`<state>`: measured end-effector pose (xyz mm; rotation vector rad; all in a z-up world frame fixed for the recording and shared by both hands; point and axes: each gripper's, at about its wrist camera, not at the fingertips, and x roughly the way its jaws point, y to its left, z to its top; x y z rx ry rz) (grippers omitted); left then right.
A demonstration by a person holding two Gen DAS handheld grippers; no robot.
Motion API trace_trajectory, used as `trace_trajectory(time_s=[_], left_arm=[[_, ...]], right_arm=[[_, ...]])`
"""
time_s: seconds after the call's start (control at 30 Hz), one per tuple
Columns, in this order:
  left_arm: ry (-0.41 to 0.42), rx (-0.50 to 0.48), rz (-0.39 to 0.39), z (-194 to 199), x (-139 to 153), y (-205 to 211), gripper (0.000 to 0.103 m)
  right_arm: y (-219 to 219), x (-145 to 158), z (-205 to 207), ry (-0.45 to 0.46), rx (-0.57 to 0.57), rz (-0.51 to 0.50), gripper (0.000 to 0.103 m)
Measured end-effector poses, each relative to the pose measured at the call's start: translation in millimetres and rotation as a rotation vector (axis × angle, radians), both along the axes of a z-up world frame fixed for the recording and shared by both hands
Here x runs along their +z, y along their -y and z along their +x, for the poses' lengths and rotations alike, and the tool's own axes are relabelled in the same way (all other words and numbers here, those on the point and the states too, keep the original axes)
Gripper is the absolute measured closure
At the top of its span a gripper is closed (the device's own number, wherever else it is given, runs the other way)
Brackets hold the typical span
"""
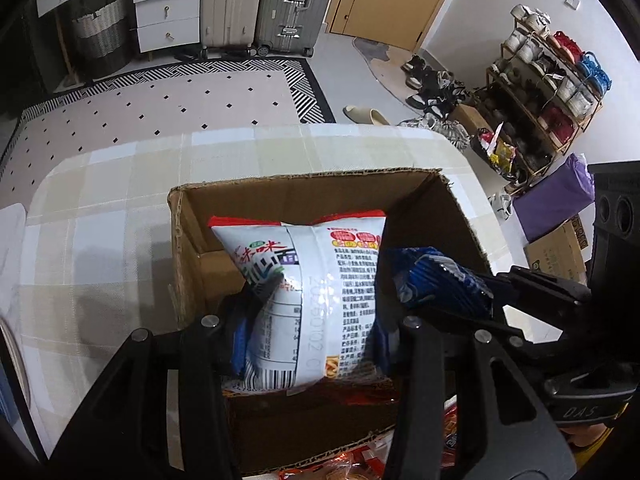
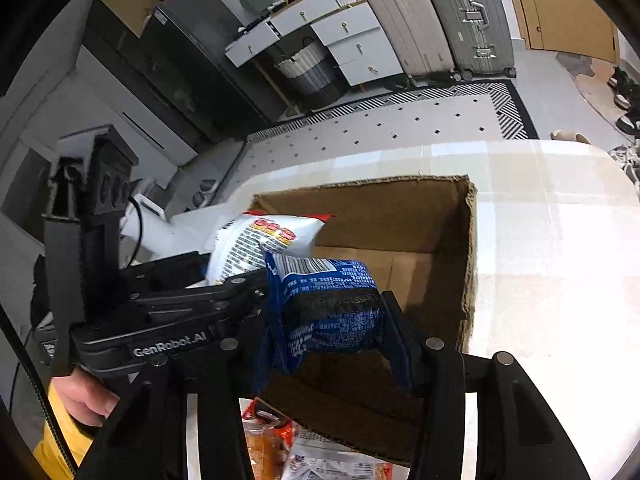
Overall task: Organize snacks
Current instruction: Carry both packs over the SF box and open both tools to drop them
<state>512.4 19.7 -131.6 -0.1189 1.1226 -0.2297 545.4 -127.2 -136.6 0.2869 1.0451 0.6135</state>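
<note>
An open cardboard box [image 1: 304, 188] [image 2: 472, 248] stands on a checked tablecloth. My left gripper [image 1: 316, 320] is shut on a white snack bag [image 1: 320, 288] with red top edge and black print, held over the box's inside. The bag also shows in the right wrist view [image 2: 256, 244]. My right gripper [image 2: 332, 320] is shut on a blue snack packet [image 2: 324, 304], held over the box's near left part, beside the left gripper. The blue packet shows in the left wrist view [image 1: 440, 280] at the white bag's right.
More snack packets lie on the table in front of the box [image 2: 272, 440] [image 1: 360, 468]. The table [image 1: 100, 240] ends at a rounded far edge. Beyond are a patterned rug [image 1: 160, 100], suitcases [image 1: 288, 4], a drawer unit [image 1: 168, 8] and a shoe rack [image 1: 552, 92].
</note>
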Motion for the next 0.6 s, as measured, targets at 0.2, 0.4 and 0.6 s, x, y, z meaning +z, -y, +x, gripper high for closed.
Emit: trace_trajectory(time_s=[0.2,0.4,0.6], left_arm=[[-0.042,0.030,0.034,-0.9,-6.3,5.8,0.041],[0.002,0.045,0.029,-13.4,12.8,3.3,0.026],[0.065,0.041,0.045,-36.6,38.1,-2.4,0.025]], right_arm=[[-1.8,2.3,-5.3,-0.012,0.014,-0.043,0.047],[9.9,14.3,-12.2,0.009,-0.013,0.003,0.031],[18.2,38.5,-29.6,0.067,-0.022,0.023,0.025]])
